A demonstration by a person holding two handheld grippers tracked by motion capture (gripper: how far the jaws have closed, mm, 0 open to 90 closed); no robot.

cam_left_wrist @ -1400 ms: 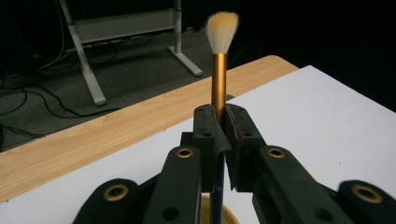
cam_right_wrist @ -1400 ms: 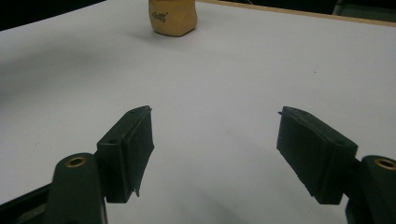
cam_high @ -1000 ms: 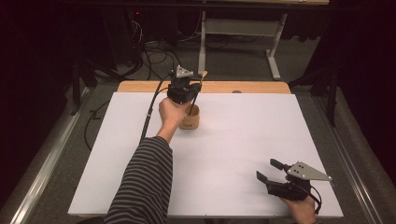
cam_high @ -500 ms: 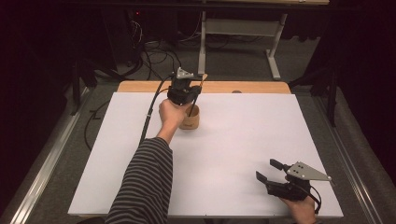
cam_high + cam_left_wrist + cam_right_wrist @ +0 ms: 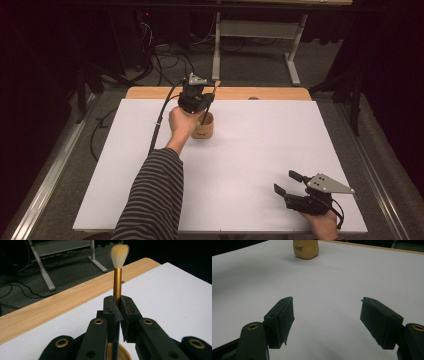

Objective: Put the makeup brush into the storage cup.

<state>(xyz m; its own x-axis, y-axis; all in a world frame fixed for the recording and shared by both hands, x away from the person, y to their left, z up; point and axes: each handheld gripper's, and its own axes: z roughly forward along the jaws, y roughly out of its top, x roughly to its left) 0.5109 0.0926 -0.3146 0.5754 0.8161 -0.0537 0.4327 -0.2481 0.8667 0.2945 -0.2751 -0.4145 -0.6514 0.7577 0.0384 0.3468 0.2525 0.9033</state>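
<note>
Nothing is changing between the earlier pictures and this one; both hands are staying right where they were. The left tool (image 5: 200, 102) is squeezing a brush (image 5: 117, 277) with a gold handle and a fluffy pale tip; its jaws are pressing together on the handle, and the bristles are sticking up past the tool. Right under the left tool a small wooden cup (image 5: 203, 126) is sitting on the white desk (image 5: 260, 150), and the lower end of the brush is pointing down into it; in the left gripper view the cup's round rim (image 5: 120, 353) is peeking out below the jaws. The right tool (image 5: 289, 181) is resting far away from the cup, with its jaws wide apart and nothing between them. Because the brush is not moving, I am guessing the hand is pausing, either just before lifting the brush out or just before letting it go in the cup; I cannot tell which.
</note>
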